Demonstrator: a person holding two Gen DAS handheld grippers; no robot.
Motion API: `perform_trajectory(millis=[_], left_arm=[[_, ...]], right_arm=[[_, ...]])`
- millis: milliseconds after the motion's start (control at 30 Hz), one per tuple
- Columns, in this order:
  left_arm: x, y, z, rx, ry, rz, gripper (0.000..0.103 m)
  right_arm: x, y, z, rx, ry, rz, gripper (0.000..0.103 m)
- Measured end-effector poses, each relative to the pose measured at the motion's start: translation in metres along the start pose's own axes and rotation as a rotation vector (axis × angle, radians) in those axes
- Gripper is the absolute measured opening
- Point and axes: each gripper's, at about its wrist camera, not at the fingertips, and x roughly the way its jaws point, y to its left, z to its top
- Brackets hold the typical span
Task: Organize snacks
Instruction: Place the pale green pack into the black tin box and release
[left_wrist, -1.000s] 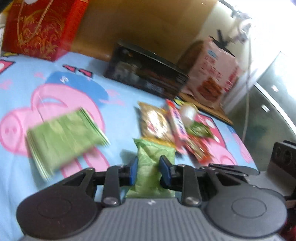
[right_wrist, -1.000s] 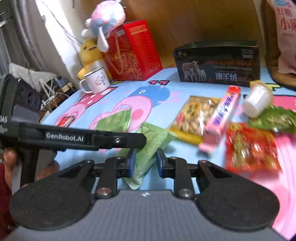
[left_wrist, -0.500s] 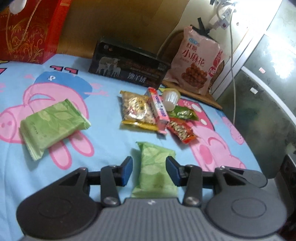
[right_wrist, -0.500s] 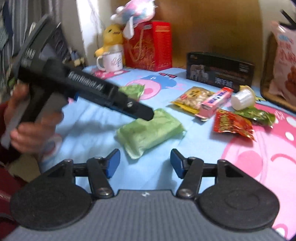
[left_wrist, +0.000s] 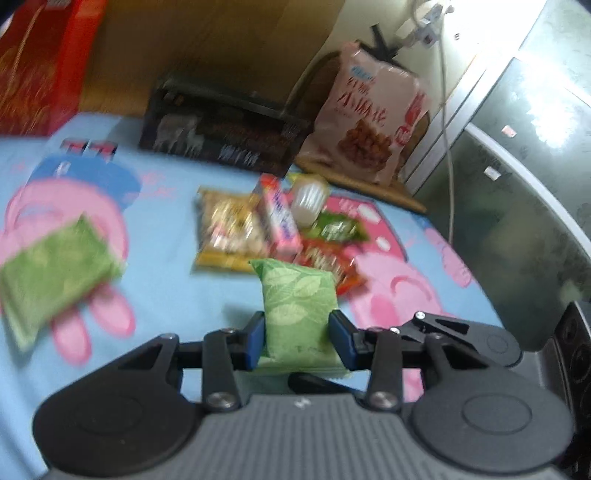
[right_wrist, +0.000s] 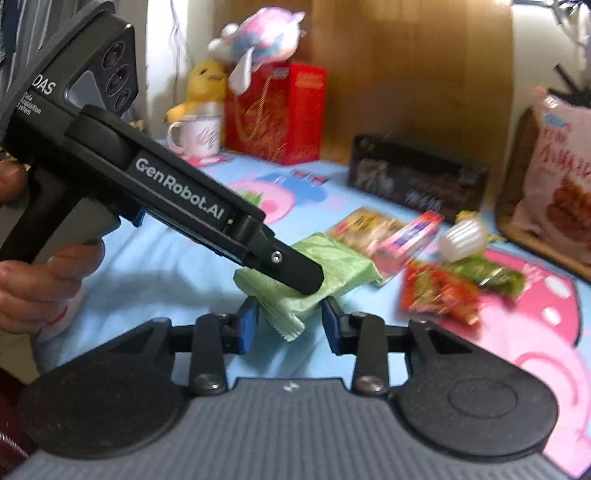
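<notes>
A light green leaf-print packet (left_wrist: 297, 310) lies between the blue pads of my left gripper (left_wrist: 297, 341), which has closed on its sides. In the right wrist view the same packet (right_wrist: 332, 273) sits under the left gripper's finger (right_wrist: 291, 267), and its crimped end lies between the pads of my right gripper (right_wrist: 288, 328), which stand apart from it. A second green packet (left_wrist: 55, 273) lies to the left. A peanut bag (left_wrist: 229, 232), pink bar (left_wrist: 280, 218), white cup (left_wrist: 308, 199), and green (left_wrist: 340, 229) and red (left_wrist: 328, 266) packets cluster beyond.
A pink-pig blue cloth (left_wrist: 166, 280) covers the table. A black box (left_wrist: 221, 140), a red gift bag (right_wrist: 277, 114), a large pink snack bag (left_wrist: 373, 118), a mug (right_wrist: 199, 138) and plush toys (right_wrist: 236, 59) stand at the back.
My left gripper closed on the green packet it had straddled open. My right gripper narrowed and moved in around the packet's crimped end.
</notes>
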Motion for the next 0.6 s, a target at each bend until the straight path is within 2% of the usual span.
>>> perform_trajectory(millis=[300,467,600], left_arm=[[0.021,-0.029,0.080,0.111,-0.090,0.021,0.038],[0.045,-0.019,0.141,0.088,-0.140,0.020,0.038],[0.071,-0.005,0.182,0.056,-0.166,0.056,0.038]], right_arm=[[0.012,-0.051,0.042,0.039,-0.119,-0.104,0.040],[0.041,-0.101,0.084,0.060,-0.167,-0.116,0.040],[0.076,-0.144,0.115,0.116,-0.162,-0.087,0.039]])
